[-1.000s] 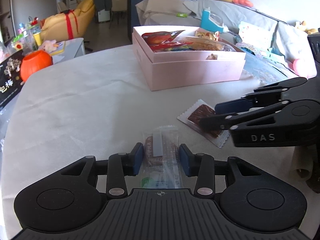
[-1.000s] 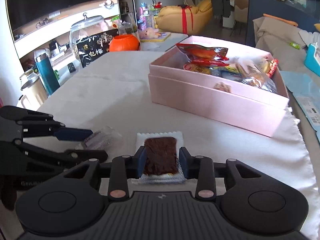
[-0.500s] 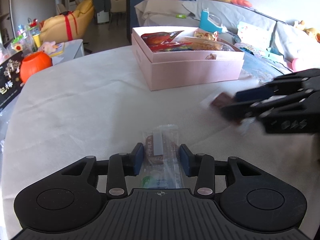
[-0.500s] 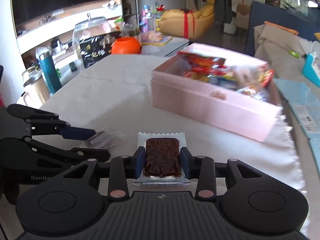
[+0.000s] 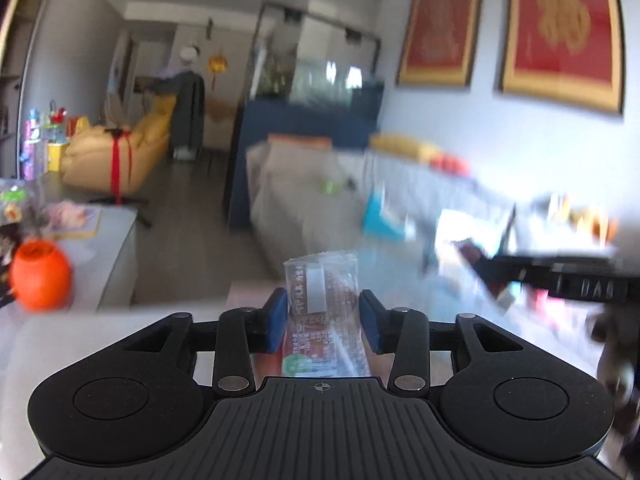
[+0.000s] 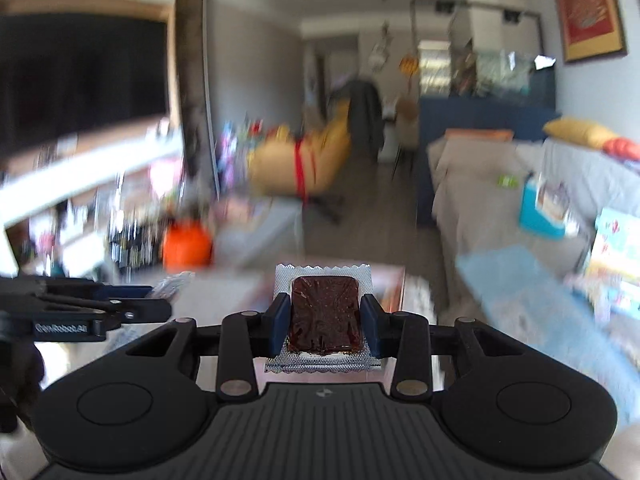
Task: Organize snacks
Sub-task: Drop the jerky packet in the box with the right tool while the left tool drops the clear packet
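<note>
A blurred living room fills both views: two red framed hangings on the right wall, a yellow beanbag far left, an orange pumpkin near the white table. The left gripper is clamped on a clear-wrapped snack; the right gripper pinches a dark brown snack packet, both raised above the table.

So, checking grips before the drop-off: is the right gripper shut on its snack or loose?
Shut on it: the right gripper has both blue pads pressed against the dark brown snack packet.
</note>
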The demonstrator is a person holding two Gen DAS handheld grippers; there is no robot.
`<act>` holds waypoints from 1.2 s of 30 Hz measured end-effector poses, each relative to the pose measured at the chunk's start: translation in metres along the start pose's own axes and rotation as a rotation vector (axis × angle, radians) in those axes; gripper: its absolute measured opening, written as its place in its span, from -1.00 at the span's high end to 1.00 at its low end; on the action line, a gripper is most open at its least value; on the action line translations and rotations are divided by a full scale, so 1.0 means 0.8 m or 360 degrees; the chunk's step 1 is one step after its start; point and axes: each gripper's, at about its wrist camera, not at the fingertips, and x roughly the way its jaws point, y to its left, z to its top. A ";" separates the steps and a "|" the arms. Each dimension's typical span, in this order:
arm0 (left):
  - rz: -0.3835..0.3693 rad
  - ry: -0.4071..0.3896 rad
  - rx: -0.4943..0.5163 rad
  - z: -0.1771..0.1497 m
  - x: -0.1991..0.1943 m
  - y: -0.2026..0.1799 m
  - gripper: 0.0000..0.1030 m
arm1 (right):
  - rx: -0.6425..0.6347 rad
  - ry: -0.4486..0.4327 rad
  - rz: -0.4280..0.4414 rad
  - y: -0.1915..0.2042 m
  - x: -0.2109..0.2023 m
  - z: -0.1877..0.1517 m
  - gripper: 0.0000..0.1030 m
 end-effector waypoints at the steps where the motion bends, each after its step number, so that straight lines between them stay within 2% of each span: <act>1: -0.0028 0.0006 -0.0061 0.010 0.022 0.006 0.14 | 0.0010 -0.0022 0.0000 -0.001 0.009 0.019 0.27; 2: -0.0047 0.0097 -0.0147 0.016 0.056 0.017 0.15 | 0.0028 -0.0019 0.0002 -0.003 0.023 0.039 0.25; 3: -0.0043 0.0219 -0.0218 0.016 0.085 0.027 0.18 | 0.0056 0.0006 0.0012 -0.006 0.040 0.055 0.11; 4: -0.0038 0.0287 -0.0276 0.012 0.102 0.035 0.18 | 0.0090 0.0046 0.0007 -0.009 0.057 0.067 0.01; 5: -0.0036 0.0303 -0.0332 0.004 0.111 0.043 0.18 | 0.0107 0.0097 -0.0010 -0.012 0.073 0.075 -0.08; 7: -0.0059 0.0250 -0.0352 -0.011 0.098 0.051 0.18 | 0.0101 0.0187 -0.0084 -0.017 0.094 0.075 -0.07; 9: -0.0094 0.0233 -0.0331 -0.026 0.077 0.056 0.17 | 0.0124 0.0206 -0.0109 -0.023 0.089 0.059 -0.09; 12: -0.0004 0.0226 -0.0253 -0.067 0.033 0.055 0.18 | 0.0158 0.0272 -0.0029 -0.018 0.074 0.015 -0.14; 17: 0.0097 0.0272 -0.0020 -0.143 -0.035 0.020 0.17 | 0.0113 0.0433 0.0001 0.025 0.063 -0.094 -0.15; 19: 0.0199 0.0285 0.0034 -0.170 -0.048 0.004 0.17 | 0.0096 0.0492 -0.0001 0.043 0.062 -0.132 -0.15; 22: 0.0350 0.0363 0.0061 -0.200 -0.042 -0.004 0.17 | 0.0098 0.0560 -0.0007 0.060 0.068 -0.170 -0.15; 25: 0.0413 0.0442 0.0072 -0.216 -0.025 -0.005 0.17 | 0.0081 0.0625 -0.0060 0.067 0.081 -0.190 -0.18; 26: 0.0431 0.0472 0.0074 -0.221 -0.018 -0.004 0.14 | 0.0053 0.0596 -0.0080 0.068 0.081 -0.193 -0.24; 28: 0.0454 0.0445 0.0125 -0.224 -0.015 -0.008 0.13 | -0.0011 0.0585 -0.0169 0.072 0.081 -0.198 -0.42; 30: 0.0462 0.0442 0.0101 -0.223 -0.012 -0.008 0.11 | -0.0009 0.0580 -0.0229 0.069 0.085 -0.200 -0.74; 32: 0.0473 0.0437 0.0092 -0.224 -0.012 -0.007 0.11 | 0.0051 0.0564 -0.0273 0.060 0.087 -0.206 -0.87; 36: 0.0512 0.0433 0.0101 -0.225 -0.005 -0.016 0.08 | 0.0050 0.0541 -0.0292 0.062 0.088 -0.209 -0.95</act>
